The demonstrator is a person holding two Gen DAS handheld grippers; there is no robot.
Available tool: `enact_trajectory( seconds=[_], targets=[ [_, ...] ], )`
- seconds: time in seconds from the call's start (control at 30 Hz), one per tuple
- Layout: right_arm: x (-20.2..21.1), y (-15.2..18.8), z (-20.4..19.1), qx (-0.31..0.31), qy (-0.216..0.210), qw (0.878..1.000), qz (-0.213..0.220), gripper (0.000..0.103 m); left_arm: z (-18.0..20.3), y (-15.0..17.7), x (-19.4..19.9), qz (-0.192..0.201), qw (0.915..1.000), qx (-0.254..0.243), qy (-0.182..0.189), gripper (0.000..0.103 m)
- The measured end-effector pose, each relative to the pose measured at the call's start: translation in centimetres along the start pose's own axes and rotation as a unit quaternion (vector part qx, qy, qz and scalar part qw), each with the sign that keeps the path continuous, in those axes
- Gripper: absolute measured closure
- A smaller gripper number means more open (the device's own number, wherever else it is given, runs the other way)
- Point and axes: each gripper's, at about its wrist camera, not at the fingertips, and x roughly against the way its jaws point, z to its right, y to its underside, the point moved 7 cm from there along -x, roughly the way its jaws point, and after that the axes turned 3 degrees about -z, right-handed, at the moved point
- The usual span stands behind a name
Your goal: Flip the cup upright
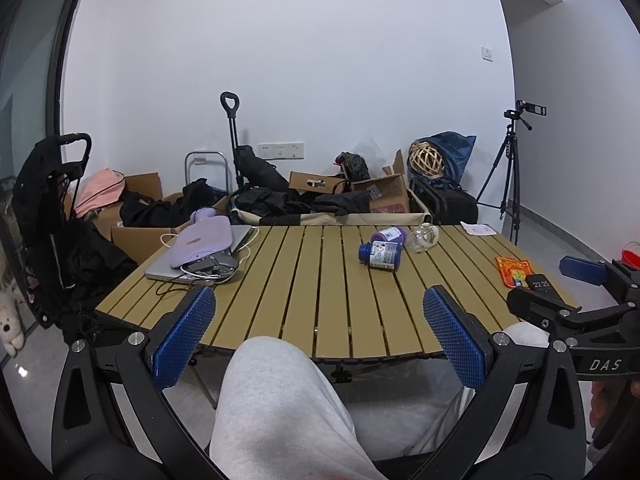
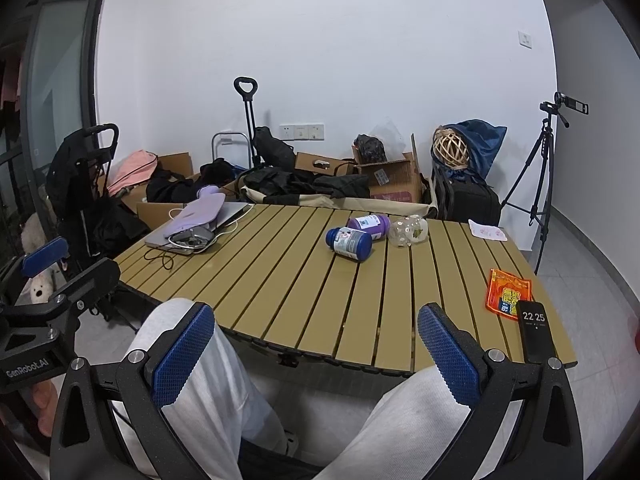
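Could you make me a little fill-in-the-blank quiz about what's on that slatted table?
1. The clear cup lies on its ____.
2. The phone screen reads ____.
3. The purple pouch rests on a ____.
4. Both grippers, left and right, are ____ and hold nothing.

Missing words: side; 22 25; laptop; open

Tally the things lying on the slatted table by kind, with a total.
Bottles: 2 (blue bottle, purple bottle)
Clear cup: 1
Laptop: 1
Purple pouch: 1
Phone: 1
Orange packet: 1
White paper: 1
Total: 8
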Motion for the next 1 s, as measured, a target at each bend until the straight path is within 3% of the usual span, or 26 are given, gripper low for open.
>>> enact_trajectory(
  seconds=[0.23, 0.57, 1.0],
  targets=[
    [0.04, -0.01, -0.16, 0.003, -0.001, 1.0, 0.003, 0.0, 0.25, 0.18, -0.25, 0.0, 0.9999, -0.012, -0.011, 0.0],
    [0.13, -0.04, -0.24, 0.005, -0.004, 1.0, 0.005, 0.0, -0.13, 0.25, -0.47, -0.008, 0.9999, 0.005, 0.006, 0.0],
    [0.16, -0.05, -0.23, 0.0, -0.008, 1.0, 0.008, 0.0, 0.64, 0.03, -0.17, 0.005, 0.9998, -0.02, -0.008, 0.0]
  ],
)
